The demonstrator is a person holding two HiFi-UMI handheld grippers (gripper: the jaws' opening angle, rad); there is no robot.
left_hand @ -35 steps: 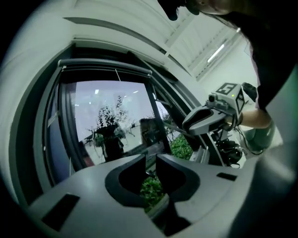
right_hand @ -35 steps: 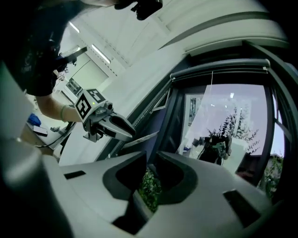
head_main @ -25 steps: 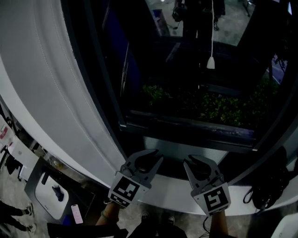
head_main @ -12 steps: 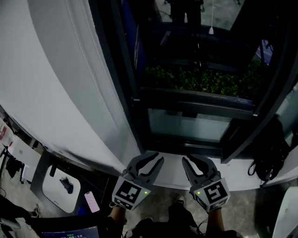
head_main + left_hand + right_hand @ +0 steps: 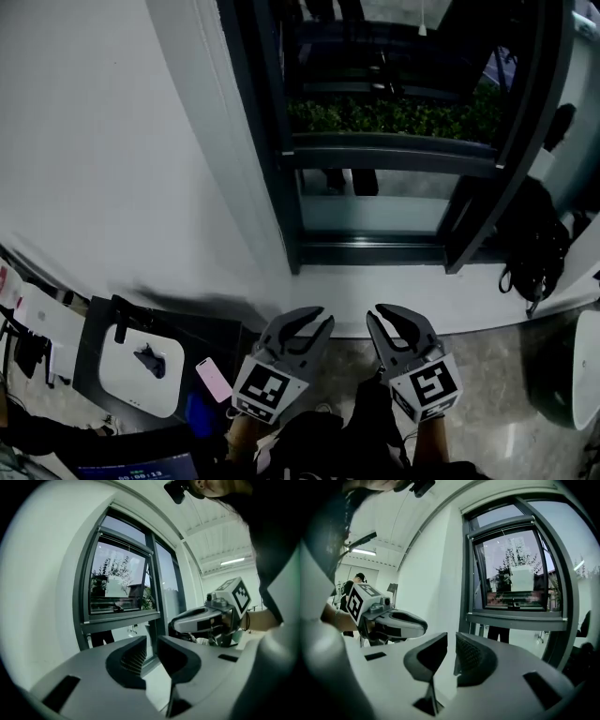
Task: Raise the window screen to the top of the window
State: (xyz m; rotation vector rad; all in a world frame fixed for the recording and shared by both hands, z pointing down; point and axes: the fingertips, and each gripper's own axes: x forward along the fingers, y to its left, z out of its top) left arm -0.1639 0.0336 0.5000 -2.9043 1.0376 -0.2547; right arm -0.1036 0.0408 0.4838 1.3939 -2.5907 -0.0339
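While both grippers hang low over the floor, the window stands well apart from them.
Left gripper: jaws drawn close, only a narrow slit between them, nothing in it.
Right gripper: the same narrow slit, empty.
Window screen: seemingly the thin bar across the top of the pane (its mesh cannot be made out).
Black bag: on the sill, right of the window.
Pink phone: just left of the left gripper.
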